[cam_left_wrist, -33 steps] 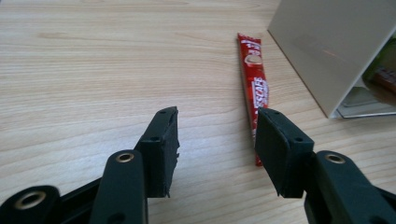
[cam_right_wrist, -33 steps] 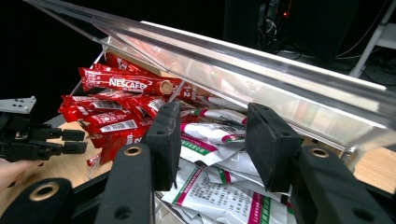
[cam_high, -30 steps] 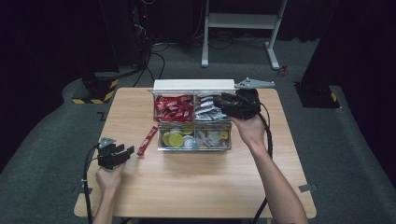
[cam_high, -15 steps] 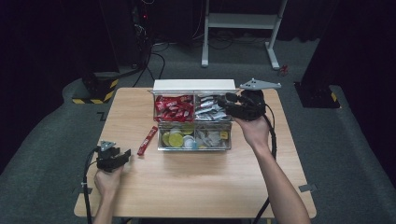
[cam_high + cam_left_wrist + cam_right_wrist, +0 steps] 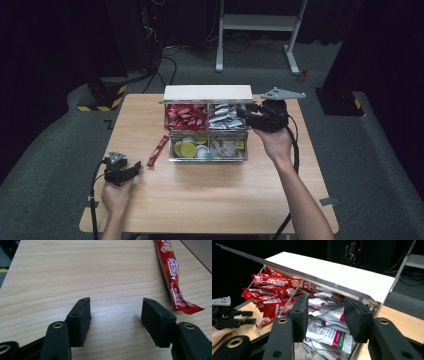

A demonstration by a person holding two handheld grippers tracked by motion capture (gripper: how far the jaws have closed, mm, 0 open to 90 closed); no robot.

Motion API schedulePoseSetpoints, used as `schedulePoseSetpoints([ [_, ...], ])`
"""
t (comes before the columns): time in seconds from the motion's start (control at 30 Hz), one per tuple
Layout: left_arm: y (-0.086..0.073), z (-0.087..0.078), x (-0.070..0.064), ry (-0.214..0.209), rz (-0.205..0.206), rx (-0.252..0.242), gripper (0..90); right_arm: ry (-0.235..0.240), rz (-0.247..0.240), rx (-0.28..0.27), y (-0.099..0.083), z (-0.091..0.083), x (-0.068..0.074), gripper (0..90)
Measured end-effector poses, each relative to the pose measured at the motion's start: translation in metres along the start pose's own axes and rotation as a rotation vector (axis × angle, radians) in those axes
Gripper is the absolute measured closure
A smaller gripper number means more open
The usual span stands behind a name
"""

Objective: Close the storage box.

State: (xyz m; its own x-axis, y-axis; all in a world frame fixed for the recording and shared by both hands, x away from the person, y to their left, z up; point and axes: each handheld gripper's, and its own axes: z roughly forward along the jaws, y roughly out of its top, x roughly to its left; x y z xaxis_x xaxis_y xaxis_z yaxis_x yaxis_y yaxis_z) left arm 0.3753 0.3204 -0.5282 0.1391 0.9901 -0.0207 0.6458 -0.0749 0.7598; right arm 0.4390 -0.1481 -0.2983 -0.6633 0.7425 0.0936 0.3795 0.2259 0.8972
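Wooden bench (image 5: 210, 200), dark room around. Red coffee stick (image 5: 158, 150) lies flat on bench, just left of clear box (image 5: 207, 159). Left gripper (image 5: 131, 171) near it, jaws wide, empty. Right gripper (image 5: 243, 114) open over silver packets (image 5: 329, 336). Risk: thin stick slides away when pinched. Front box contents hard to tell.

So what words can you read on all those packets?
"NESCAFE" on the red stick lying on the table.
"NESCAFE" and "12" on a red stick in the box.
Print on the silver packets is too blurred to read.
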Motion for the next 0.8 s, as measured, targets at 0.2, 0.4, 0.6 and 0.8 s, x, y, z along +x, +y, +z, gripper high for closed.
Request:
schedulePoseSetpoints([
  [0.2, 0.0, 0.0, -0.001, 0.006, 0.02, 0.006, 38.8, -0.003, 0.009, -0.001, -0.005, -0.003, -0.001, 55.0],
  [0.4, 0.0, 0.001, -0.002, 0.0, 0.023, 0.01, 37.3, 0.001, 0.011, 0.008, -0.012, -0.005, -0.003, 54.8],
  [0.6, 0.0, 0.001, -0.002, 0.0, 0.022, 0.01, 37.3, -0.005, 0.033, 0.007, -0.021, -0.01, -0.009, 54.7],
  [0.8, 0.0, 0.001, -0.002, 0.0, 0.02, 0.009, 37.3, -0.018, 0.027, 0.009, -0.025, -0.01, -0.008, 54.1],
])
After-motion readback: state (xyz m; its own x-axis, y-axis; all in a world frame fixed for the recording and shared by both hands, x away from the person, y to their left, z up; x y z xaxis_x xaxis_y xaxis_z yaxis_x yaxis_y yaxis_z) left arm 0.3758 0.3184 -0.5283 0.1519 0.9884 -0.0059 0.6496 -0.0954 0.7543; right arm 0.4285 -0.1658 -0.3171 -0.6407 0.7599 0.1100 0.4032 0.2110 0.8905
